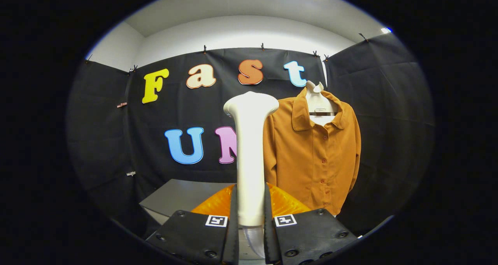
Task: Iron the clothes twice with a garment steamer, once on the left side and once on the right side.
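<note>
Steamer upright in the tool, shirt hanging to its right.

Bench (175, 199) low, left, behind. Tool (250, 228) clenched on the steamer (249, 156), both fingers pressing the lower handle; that hold looks right. White, smooth, rigid body, flared head on top; likely top-heavy and a bit slippery. Shirt (311, 156) just beyond on a hanger: orange-brown, buttoned, collared, soft and light, likely to swing if pushed.

— What blocks the way ahead?
— The steamer (250, 156), clamped upright between the gripper (250, 214) fingers, stands just left of the hanging shirt (315, 152).
— Any open room?
— Far left, above the grey table (175, 197).
</note>
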